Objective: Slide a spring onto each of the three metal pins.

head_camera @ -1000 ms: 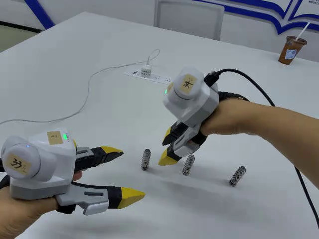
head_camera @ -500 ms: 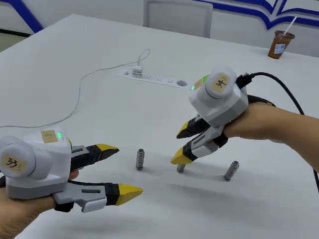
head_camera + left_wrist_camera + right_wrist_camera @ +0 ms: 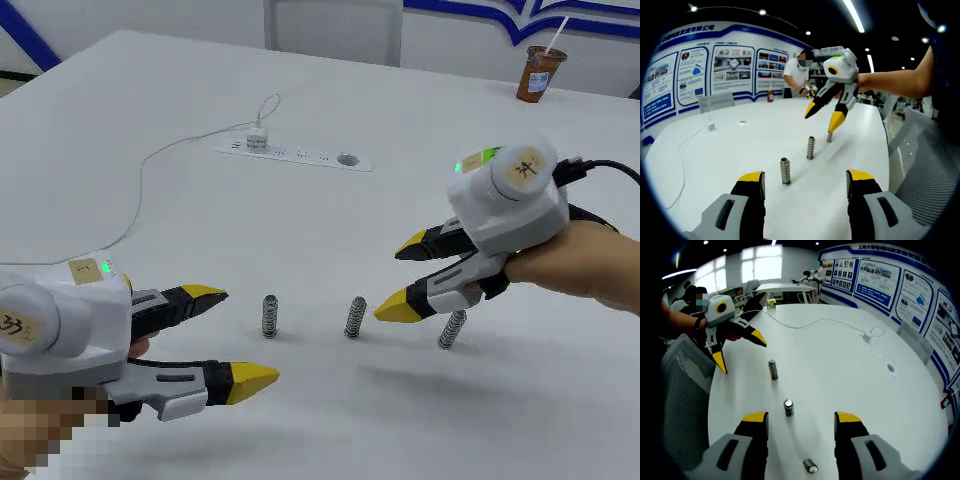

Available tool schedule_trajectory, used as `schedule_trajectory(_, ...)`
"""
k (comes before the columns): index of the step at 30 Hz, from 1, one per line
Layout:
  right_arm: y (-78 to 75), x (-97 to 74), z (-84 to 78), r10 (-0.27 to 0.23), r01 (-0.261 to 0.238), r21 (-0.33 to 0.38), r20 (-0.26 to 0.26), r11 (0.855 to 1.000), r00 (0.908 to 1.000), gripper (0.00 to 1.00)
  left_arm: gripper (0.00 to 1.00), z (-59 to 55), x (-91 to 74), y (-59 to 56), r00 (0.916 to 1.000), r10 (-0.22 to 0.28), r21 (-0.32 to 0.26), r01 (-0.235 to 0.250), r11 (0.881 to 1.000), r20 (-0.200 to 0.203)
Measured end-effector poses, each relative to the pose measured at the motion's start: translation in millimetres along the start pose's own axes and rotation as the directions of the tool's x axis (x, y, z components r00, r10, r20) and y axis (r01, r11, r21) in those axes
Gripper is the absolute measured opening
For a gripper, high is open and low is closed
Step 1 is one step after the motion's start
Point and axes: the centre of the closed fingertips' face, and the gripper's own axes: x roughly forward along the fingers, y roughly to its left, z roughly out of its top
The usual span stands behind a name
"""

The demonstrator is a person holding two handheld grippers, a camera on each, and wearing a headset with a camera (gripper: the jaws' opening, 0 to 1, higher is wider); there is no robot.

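Observation:
Three coil springs stand upright in a row on the white table: the left spring [image 3: 269, 316], the middle spring [image 3: 355, 317] and the right spring [image 3: 452, 329]. Any pins inside them are hidden. My right gripper [image 3: 402, 280] hovers open and empty just above the gap between the middle and right springs, its lower fingertip [image 3: 395, 310] near the middle one. My left gripper [image 3: 235, 335] is open and empty, low at the front left, short of the left spring. In the left gripper view the springs [image 3: 785, 171] recede ahead. The right gripper view has the middle spring [image 3: 789, 407] between its jaws' line.
A white power strip [image 3: 300, 155] with a thin cable [image 3: 150, 165] lies further back on the table. A drink cup with a straw [image 3: 538, 72] stands at the far right edge. A chair [image 3: 330, 25] stands behind the table. A mesh chair [image 3: 680, 405] flanks the near side.
My right gripper has drawn back to the right, away from the middle spring it stood beside. The left gripper has held its place. The head camera has shifted.

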Motion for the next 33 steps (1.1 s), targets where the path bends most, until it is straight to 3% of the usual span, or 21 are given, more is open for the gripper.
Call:
schedule_trajectory(9,-3.4,-22.5,-13.0,-0.067,0.062,0.065,0.078,0.996,0.9948,0.58,0.68,2.0,0.3,0.8,1.0000,0.002,-0.001,-0.002,1.000,0.004)
schedule_trajectory(14,-5.4,-33.4,-30.5,-0.098,0.087,0.108,0.099,0.990,0.9903,0.60,0.69,1.9,-0.2,1.2,1.0000,0.004,-0.004,-0.004,1.000,0.004)
schedule_trajectory(22,-0.5,-45.0,-50.1,-0.128,0.109,0.144,0.129,0.984,0.9834,0.62,0.70,0.8,1.4,0.4,1.0000,0.002,-0.010,-0.002,1.000,0.002)
schedule_trajectory(33,13.1,-55.1,-59.1,-0.165,0.135,0.153,0.198,0.979,0.9663,0.69,0.71,-4.0,0.4,-1.5,1.0000,0.002,-0.016,-0.002,1.000,-0.004)
